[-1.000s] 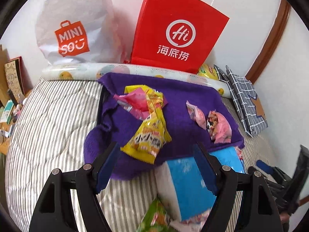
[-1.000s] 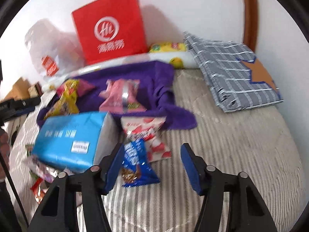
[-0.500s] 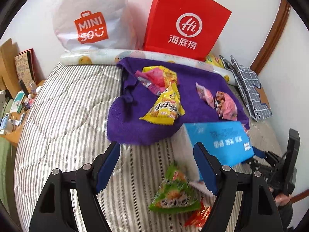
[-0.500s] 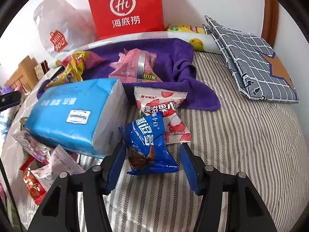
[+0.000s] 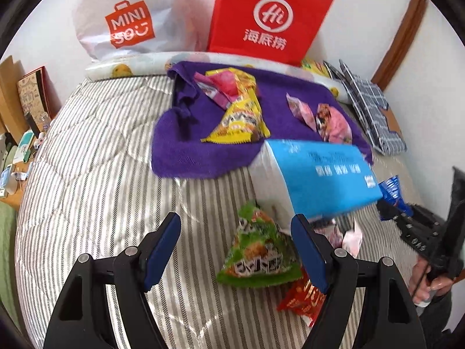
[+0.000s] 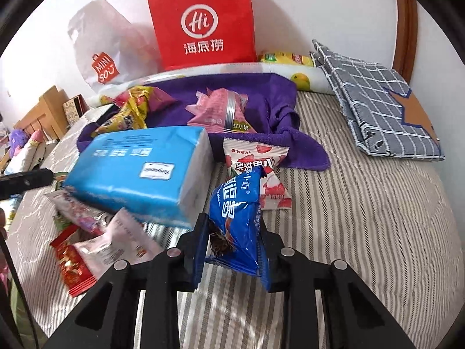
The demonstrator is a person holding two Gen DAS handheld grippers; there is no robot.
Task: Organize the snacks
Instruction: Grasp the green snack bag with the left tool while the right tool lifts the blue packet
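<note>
My right gripper (image 6: 234,226) is shut on a blue snack packet (image 6: 238,203), which stands up between its pads just off the striped bed. Behind it lies a white-and-red lychee packet (image 6: 255,160). My left gripper (image 5: 235,221) is open and hangs over a green snack packet (image 5: 258,250), its fingers apart on either side without touching it. A red packet (image 5: 302,299) lies beside the right finger. A yellow packet (image 5: 241,119) and pink packets (image 5: 334,122) rest on the purple towel (image 5: 197,151). The blue packet (image 5: 392,192) also shows at the right edge.
A blue tissue pack (image 6: 139,168) lies in the middle, with pale pink packets (image 6: 116,241) in front of it. A red paper bag (image 6: 203,20) and a white plastic bag (image 6: 101,46) stand against the wall. A folded grey checked cloth (image 6: 377,101) lies at right.
My right gripper has closed on the blue packet that lay between its fingers. My left gripper has drawn back toward me, so the green packet now sits between its fingers.
</note>
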